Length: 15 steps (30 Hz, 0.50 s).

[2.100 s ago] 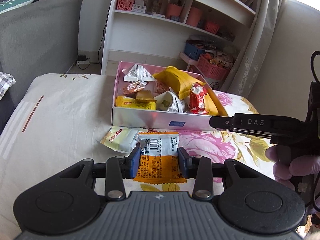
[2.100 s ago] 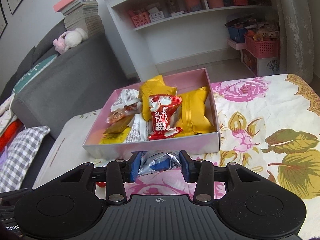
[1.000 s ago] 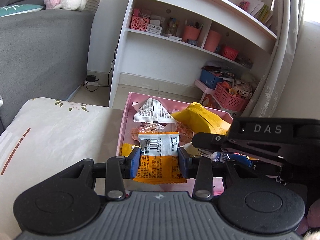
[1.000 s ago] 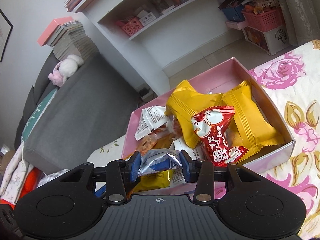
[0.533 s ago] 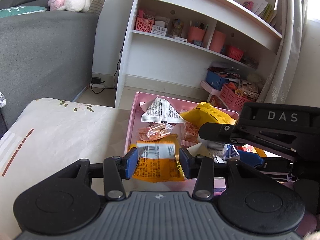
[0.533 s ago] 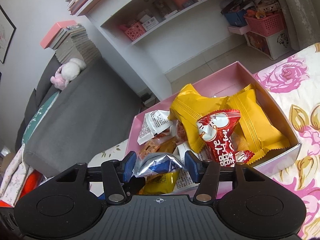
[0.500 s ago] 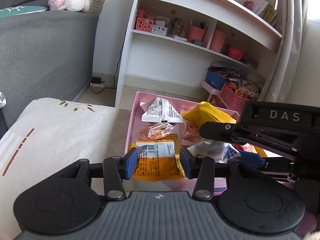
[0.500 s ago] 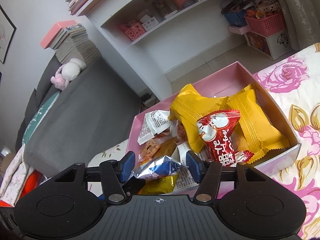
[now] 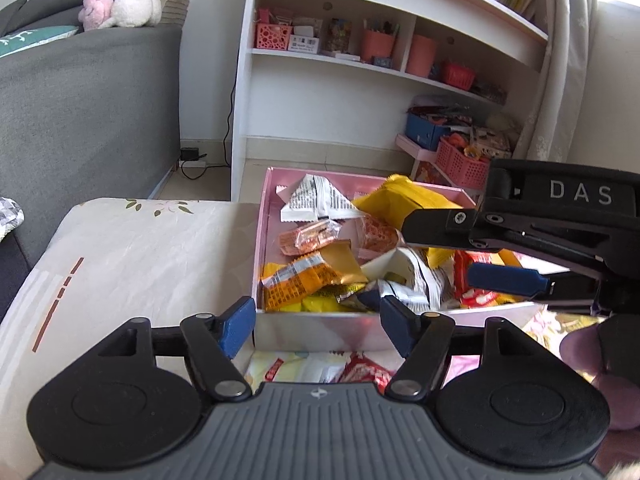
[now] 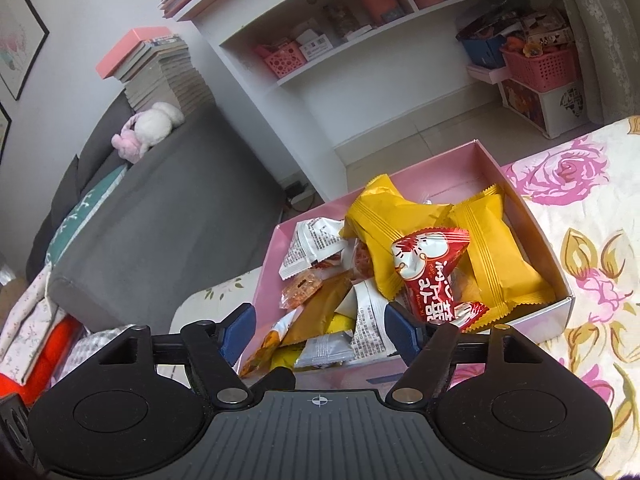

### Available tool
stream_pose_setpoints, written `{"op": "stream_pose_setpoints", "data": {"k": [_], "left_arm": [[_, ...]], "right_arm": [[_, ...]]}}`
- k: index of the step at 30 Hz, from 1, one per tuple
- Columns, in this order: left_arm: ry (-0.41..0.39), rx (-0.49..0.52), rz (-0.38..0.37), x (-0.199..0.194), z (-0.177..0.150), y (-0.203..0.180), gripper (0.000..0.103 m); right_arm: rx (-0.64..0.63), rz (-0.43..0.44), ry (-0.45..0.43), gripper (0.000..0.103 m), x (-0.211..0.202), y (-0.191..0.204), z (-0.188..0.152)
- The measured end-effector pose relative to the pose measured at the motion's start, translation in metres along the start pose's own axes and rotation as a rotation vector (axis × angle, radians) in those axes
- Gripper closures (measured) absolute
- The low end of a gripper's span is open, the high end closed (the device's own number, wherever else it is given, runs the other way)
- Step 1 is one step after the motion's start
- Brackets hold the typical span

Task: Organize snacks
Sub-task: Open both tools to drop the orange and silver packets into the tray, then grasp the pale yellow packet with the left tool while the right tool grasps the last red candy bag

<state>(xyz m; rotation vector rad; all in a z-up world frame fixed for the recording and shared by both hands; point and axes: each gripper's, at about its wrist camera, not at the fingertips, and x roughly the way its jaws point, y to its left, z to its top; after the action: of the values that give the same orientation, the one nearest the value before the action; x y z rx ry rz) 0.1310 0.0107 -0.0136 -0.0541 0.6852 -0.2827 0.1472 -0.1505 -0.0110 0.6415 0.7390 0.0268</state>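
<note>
Both grippers hang over the near edge of the pink box (image 9: pixel 316 330), and both are empty: the left gripper (image 9: pixel 318 322) has its jaws spread wide with nothing between them, and the right gripper (image 10: pixel 320 334) is just as wide open and holds nothing. Inside the box an orange packet (image 9: pixel 298 282) lies at the near left corner and a silver packet (image 10: pixel 326 350) lies against the near wall, among two large yellow bags (image 10: pixel 496 256), a red bag (image 10: pixel 428 272) and some small white packets. This looks like the drop step of the tidying, with the box well filled. At least two snacks are not yet in: a pale wrapper (image 9: pixel 298 368) and a red-and-white one (image 9: pixel 366 374) lie on the flowered cloth (image 10: pixel 592 280), just in front of the box and under the left gripper. The next move probably calls for lowering an open gripper flat to the cloth and pinching a thin edge without dragging the fabric
</note>
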Motion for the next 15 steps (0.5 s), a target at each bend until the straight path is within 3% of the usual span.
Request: {"op": "stream_pose_setpoints", "data": {"k": [15], "left_arm": [[0.062,0.051,-0.005,-0.03,-0.011,0.015,0.012]], "right_arm": [[-0.181,-0.034,0.032,0.011,-0.041,0.005,-0.018]]}}
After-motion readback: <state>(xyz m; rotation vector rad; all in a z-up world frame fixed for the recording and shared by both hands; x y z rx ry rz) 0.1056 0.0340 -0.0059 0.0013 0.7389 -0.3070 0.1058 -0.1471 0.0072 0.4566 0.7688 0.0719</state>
